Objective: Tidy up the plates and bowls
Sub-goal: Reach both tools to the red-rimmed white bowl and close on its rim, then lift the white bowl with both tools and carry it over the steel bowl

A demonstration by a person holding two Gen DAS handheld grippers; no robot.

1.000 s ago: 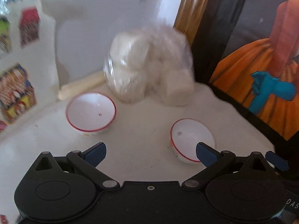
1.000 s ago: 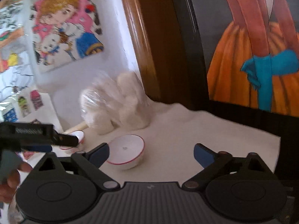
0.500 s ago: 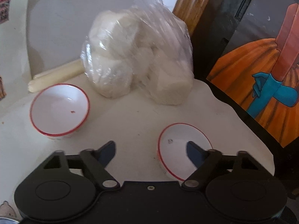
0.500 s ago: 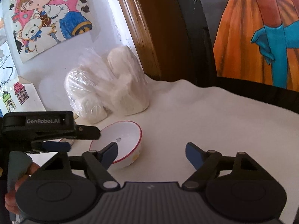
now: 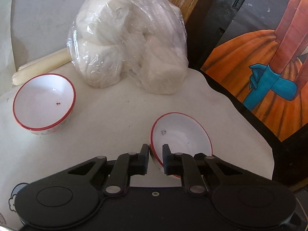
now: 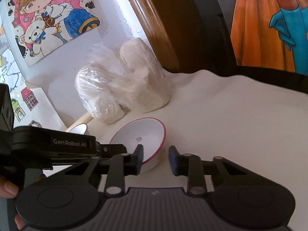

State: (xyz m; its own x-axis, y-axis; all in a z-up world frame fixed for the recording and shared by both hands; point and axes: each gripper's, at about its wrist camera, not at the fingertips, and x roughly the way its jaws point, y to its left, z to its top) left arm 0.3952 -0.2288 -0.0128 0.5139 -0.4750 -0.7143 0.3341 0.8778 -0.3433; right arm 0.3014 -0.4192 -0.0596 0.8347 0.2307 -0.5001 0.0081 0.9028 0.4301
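Observation:
Two white bowls with red rims are on the white tabletop. My left gripper [image 5: 156, 152] is shut on the near rim of the right bowl [image 5: 182, 136], which is tilted, one finger outside and one inside it. The other bowl [image 5: 43, 101] stands upright at the left. In the right wrist view the held bowl [image 6: 142, 136] sits just ahead of my right gripper [image 6: 156, 155], whose fingers stand partly apart with nothing between them. The left gripper's body [image 6: 57, 146] reaches in from the left. The far bowl [image 6: 79, 128] peeks out behind it.
A clear plastic bag of white lumps [image 5: 130, 44] sits at the back by the wall, with a pale roll [image 5: 40, 67] beside it. A black-framed picture [image 5: 259, 67] borders the table on the right. Drawings [image 6: 50, 17] hang on the wall.
My left gripper moved forward and closed on the right bowl's rim, tilting it. My right gripper came closer to that bowl and narrowed its opening.

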